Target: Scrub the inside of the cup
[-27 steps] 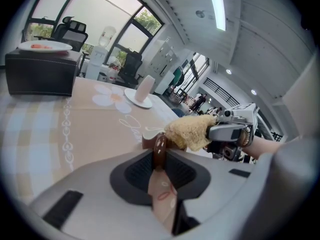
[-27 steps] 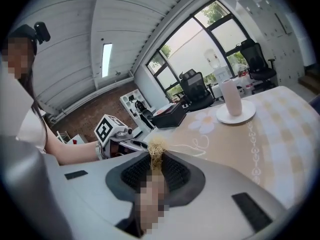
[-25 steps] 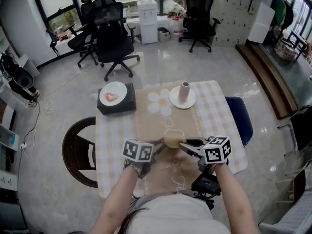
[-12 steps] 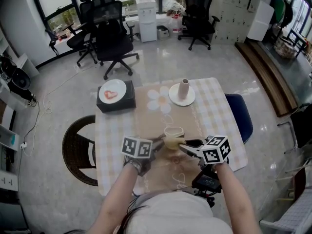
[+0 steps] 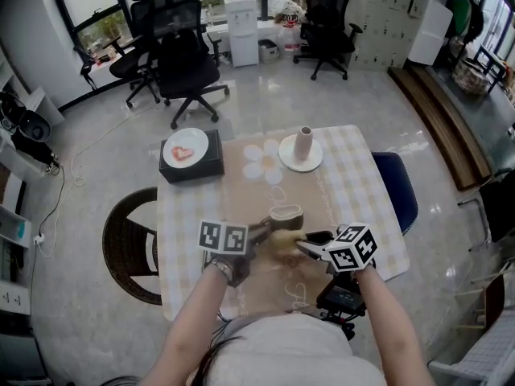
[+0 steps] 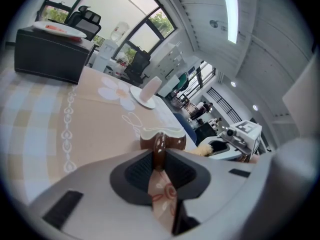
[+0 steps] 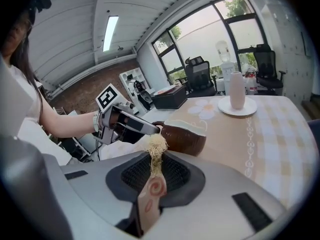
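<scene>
A brown cup (image 5: 286, 214) with a cream inside stands at mid-table on the beige runner. My left gripper (image 5: 264, 227) is shut on the cup's handle (image 6: 159, 149), and the cup body (image 6: 164, 137) shows just beyond the jaws. My right gripper (image 5: 304, 242) is shut on a straw-coloured scrubber (image 7: 156, 145). The scrubber's tuft sticks up between the jaws, just short of the cup (image 7: 184, 135) and outside it. In the right gripper view the left gripper (image 7: 125, 124) reaches in from the left to the handle.
A white saucer with a tall pale tumbler (image 5: 302, 146) stands at the table's far side. A black box bearing a plate (image 5: 188, 158) sits at the far left corner. A wicker chair (image 5: 129, 248) stands left of the checked table (image 5: 362, 207), a blue seat (image 5: 398, 193) right.
The scrubber has drawn back out of the cup toward me. The cup has shifted slightly away and turned, so its brown side now shows from above.
</scene>
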{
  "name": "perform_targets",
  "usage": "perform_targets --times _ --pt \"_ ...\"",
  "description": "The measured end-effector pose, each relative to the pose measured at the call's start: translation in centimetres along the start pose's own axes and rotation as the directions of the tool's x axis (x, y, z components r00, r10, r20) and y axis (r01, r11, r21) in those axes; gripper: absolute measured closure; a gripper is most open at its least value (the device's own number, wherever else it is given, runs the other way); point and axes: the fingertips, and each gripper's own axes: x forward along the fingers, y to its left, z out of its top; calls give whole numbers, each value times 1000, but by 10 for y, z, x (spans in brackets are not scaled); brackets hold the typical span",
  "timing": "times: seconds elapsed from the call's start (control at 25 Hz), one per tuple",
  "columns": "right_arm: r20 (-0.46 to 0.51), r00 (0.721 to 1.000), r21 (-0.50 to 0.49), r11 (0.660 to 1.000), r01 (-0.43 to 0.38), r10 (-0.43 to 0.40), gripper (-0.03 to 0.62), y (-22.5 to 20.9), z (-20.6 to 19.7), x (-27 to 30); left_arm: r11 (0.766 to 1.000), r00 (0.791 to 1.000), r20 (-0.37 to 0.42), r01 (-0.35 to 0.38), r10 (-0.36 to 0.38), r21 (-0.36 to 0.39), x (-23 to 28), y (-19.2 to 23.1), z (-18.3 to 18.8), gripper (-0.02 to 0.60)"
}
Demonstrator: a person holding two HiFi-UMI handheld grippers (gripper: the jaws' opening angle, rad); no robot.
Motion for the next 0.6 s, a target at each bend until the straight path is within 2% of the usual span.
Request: perform_targets --times 0.16,0.28,0.44,0.6 --pt "-33 999 -16 1000 16 -17 534 -1 -3 2 1000 1000 2 -1 1 -3 0 1 2 512" --pt "-31 999 -41 999 -16 14 534 5 1 1 1000 1000 4 -5 5 -8 -1 3 2 512" --pt "91 993 10 997 -80 79 534 6 27 -12 1000 1000 2 -14 14 -1 -1 5 2 514" --pt "232 966 91 986 -136 112 534 -3 51 -28 1000 1000 -1 -20 20 3 -2 6 2 512"
